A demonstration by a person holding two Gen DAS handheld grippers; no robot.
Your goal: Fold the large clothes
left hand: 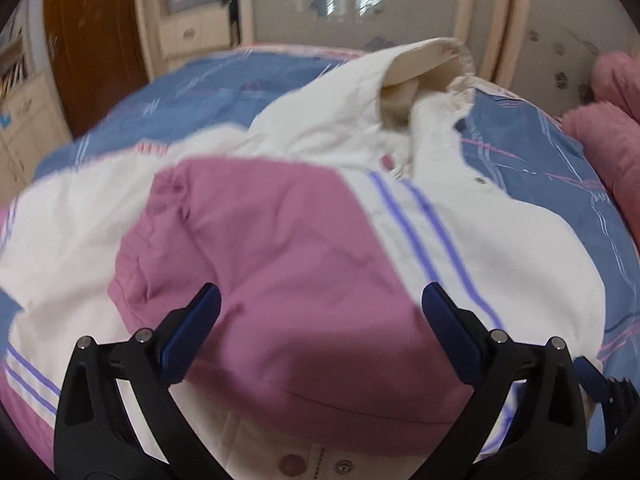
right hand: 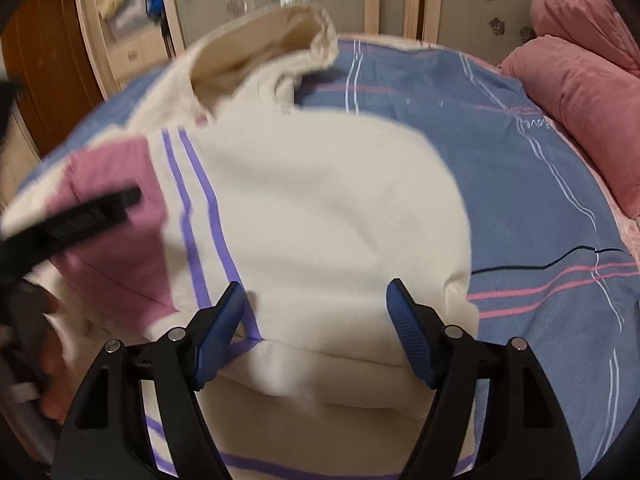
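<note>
- Jacket (left hand: 280, 248), white w/ pink panel, lies part-folded on bed (left hand: 560, 168).
- L gripper (left hand: 320, 300) wide open above pink panel, holding nothing.
- R gripper (right hand: 316, 296) spread over white fold, nothing pinched.

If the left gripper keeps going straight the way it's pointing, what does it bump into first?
Most likely the pink panel of the white jacket lying on the blue bedspread. The left gripper is open and aimed down at that pink cloth, with nothing between. How far off it is remains unclear.
</note>
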